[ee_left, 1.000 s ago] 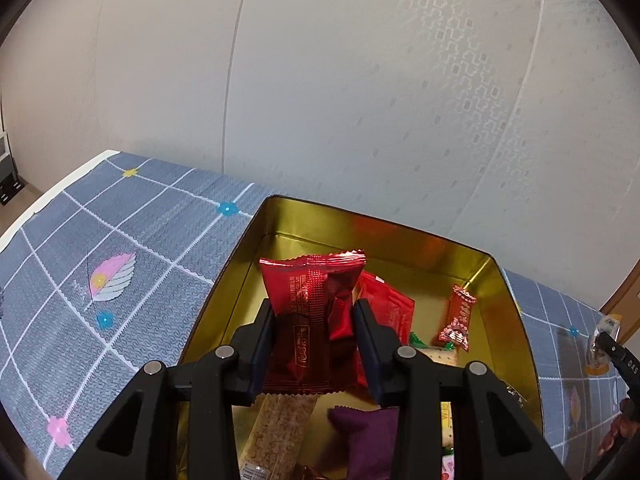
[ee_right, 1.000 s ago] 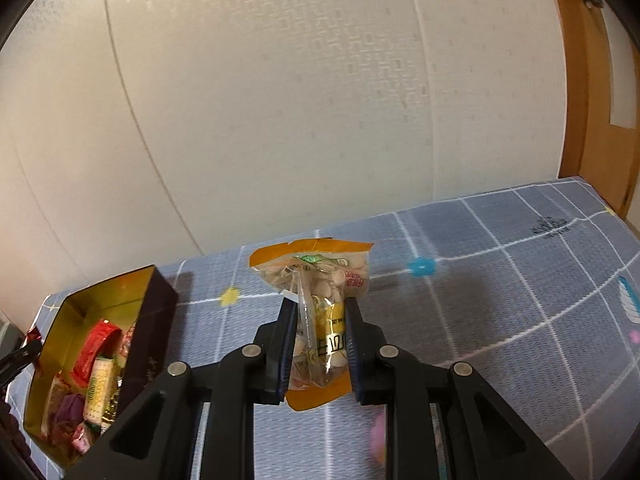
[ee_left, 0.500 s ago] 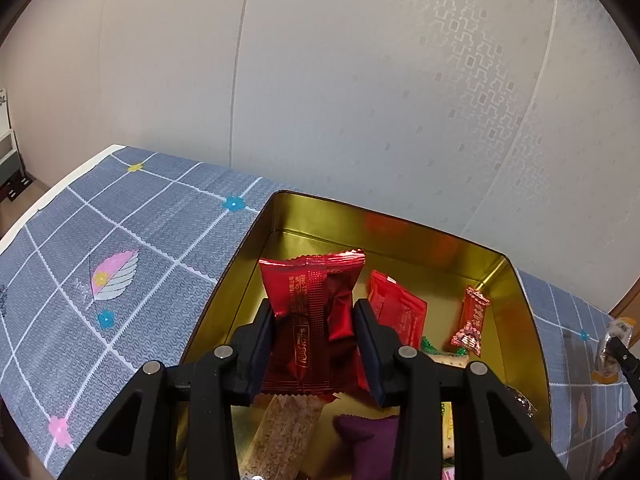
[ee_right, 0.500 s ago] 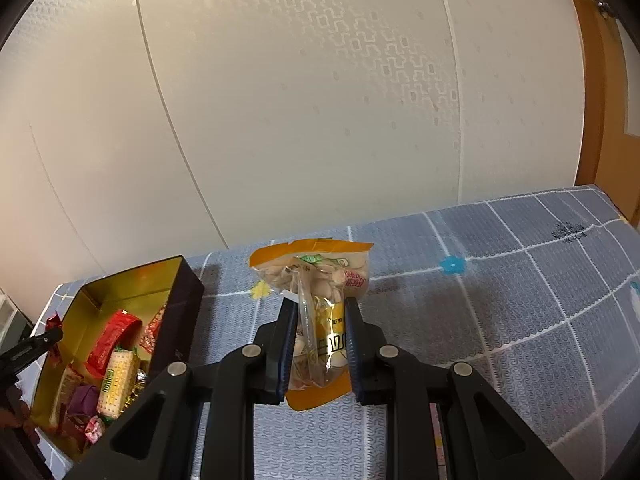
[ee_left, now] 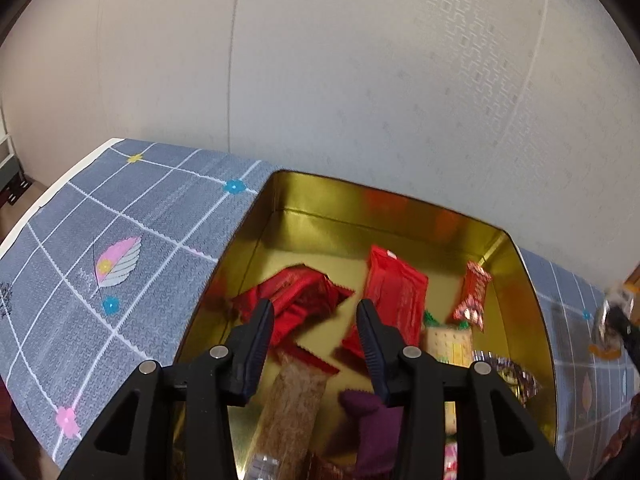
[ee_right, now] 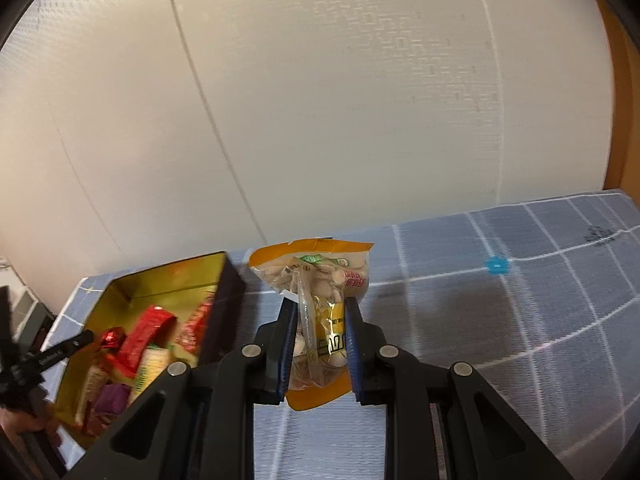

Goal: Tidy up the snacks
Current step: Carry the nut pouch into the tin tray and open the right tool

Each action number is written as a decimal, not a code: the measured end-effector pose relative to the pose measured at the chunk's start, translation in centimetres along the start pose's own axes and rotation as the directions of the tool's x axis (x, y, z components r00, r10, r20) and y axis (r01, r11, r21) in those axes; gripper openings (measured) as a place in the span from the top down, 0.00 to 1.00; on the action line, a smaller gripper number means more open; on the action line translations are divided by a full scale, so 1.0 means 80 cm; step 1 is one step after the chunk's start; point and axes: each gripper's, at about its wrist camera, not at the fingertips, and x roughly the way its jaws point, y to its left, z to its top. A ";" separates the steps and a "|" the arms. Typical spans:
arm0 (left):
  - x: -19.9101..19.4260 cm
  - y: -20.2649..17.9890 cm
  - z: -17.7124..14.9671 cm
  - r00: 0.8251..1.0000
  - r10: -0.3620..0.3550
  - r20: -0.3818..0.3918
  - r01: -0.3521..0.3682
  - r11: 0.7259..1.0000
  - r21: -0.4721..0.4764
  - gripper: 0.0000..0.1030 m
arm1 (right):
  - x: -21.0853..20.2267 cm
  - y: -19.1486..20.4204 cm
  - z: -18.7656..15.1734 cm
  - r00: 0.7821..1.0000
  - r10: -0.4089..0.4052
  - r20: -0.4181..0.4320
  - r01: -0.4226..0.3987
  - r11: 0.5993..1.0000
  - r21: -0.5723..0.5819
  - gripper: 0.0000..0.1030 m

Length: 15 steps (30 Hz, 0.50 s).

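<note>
step: dropping snacks into gold tin (ee_left: 384, 216).
left gripper (ee_left: 316, 316): jaws opening, nothing between them; red packet (ee_left: 296, 296) lies in tin below.
right gripper (ee_right: 320, 320): fingers pinching nut pouch (ee_right: 316, 276) above tablecloth (ee_right: 520, 320), beside tin.
next: carry pouch over tin, then release.

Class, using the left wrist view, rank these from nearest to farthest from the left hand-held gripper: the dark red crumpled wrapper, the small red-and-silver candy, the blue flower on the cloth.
1. Dark red crumpled wrapper, just beyond the left hand-held gripper.
2. Small red-and-silver candy, by the tin's right wall.
3. Blue flower, outside the tin, far left.
</note>
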 end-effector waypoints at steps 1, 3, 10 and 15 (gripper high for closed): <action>-0.002 -0.001 -0.003 1.000 -0.005 -0.005 0.005 1.000 0.009 0.58 | 0.000 0.003 0.001 1.000 0.015 -0.002 -0.015 1.000 0.002 0.78; -0.007 -0.003 -0.008 1.000 -0.018 -0.010 0.018 1.000 0.024 0.58 | 0.002 0.010 0.002 0.999 0.047 -0.006 -0.047 0.999 0.006 0.78; -0.020 0.004 -0.019 0.999 -0.040 -0.016 0.041 0.999 0.031 0.54 | 0.009 0.050 0.005 0.985 0.173 -0.019 -0.173 0.985 -0.009 0.78; -0.029 0.013 -0.025 0.998 -0.064 -0.017 0.064 0.998 0.009 0.54 | 0.017 0.076 0.000 0.963 0.269 -0.029 -0.269 0.963 -0.011 0.78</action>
